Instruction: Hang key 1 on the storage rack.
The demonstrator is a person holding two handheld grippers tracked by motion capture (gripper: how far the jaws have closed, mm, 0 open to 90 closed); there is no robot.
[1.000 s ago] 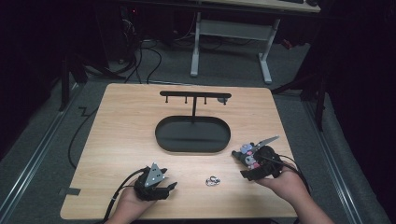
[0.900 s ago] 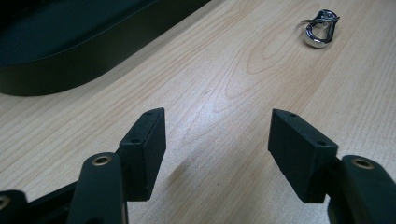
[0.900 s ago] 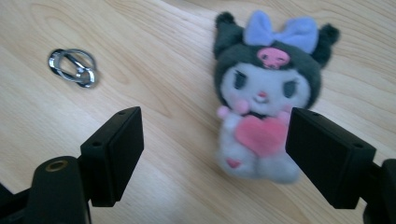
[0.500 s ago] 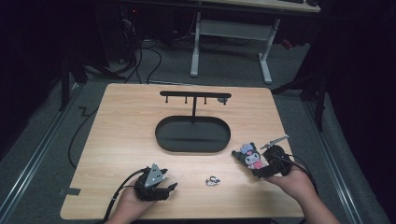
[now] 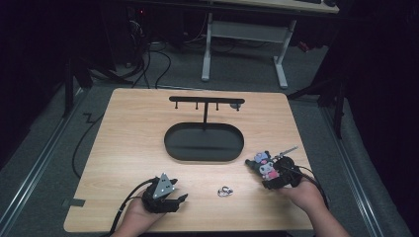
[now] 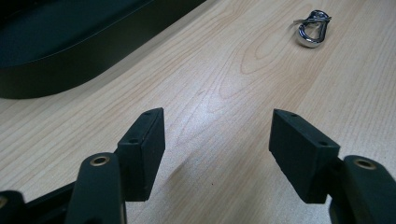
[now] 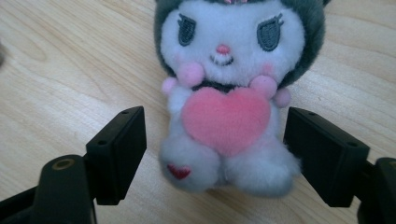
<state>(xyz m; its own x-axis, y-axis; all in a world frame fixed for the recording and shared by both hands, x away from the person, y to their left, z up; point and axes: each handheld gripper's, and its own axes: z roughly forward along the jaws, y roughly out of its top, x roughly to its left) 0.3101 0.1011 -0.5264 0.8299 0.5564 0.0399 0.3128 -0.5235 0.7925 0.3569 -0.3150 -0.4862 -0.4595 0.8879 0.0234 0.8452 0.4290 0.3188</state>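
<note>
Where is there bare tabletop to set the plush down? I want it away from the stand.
Free: the wide left strip between the oval tray and the table edge, and the far corners beside the hook bar. Crowded: the near edge, where the left gripper, metal clip, plush and right gripper sit.

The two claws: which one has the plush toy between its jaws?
The right claw. The plush toy with the pink heart sits between its open jaws, not yet squeezed. The left claw has bare table between its jaws, with the silver clip farther off.
</note>
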